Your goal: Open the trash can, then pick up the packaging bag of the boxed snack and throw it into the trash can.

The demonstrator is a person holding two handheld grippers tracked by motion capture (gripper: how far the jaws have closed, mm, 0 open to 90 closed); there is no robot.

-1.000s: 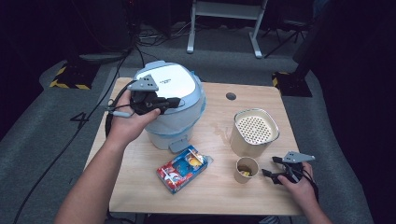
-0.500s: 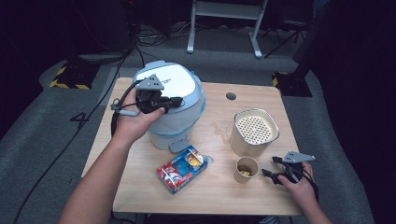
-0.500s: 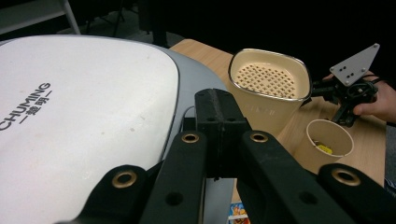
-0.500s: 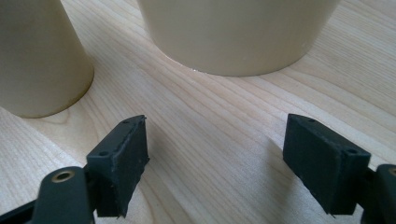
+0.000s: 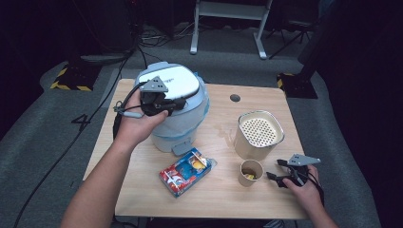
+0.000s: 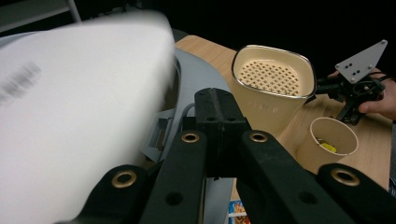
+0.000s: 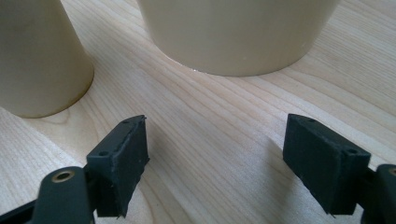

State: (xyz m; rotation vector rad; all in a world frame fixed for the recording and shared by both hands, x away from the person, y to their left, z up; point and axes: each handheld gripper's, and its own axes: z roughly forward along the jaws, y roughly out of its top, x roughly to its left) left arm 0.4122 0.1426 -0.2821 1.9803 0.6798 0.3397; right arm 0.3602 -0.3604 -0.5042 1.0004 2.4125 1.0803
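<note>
Nearest the desk's front edge (image 5: 142, 209): one snack packet (image 5: 185, 171), red and blue, lying flat. Beside it, one paper cup (image 5: 250, 172), upright, with small yellow bits in its bottom. Right gripper (image 5: 280, 179) rests on the desk just right of the cup, jaws apart with bare wood between them, holding nothing. Behind the cup: one cream bin (image 5: 259, 135), upright, with a perforated insert sunk below its rim; contents beneath cannot be told. Left of centre, farther back: one rice cooker (image 5: 183, 123), pale blue body, white lid down. Left gripper (image 5: 178, 103) is over the lid's front, jaws closed together, nothing between them. One dark round hole (image 5: 235, 98) in the wooden top at the far side. Beyond: grey carpet (image 5: 57, 142), black cables, one white metal frame (image 5: 228, 19), yellow-black striped tape, dark room.
</note>
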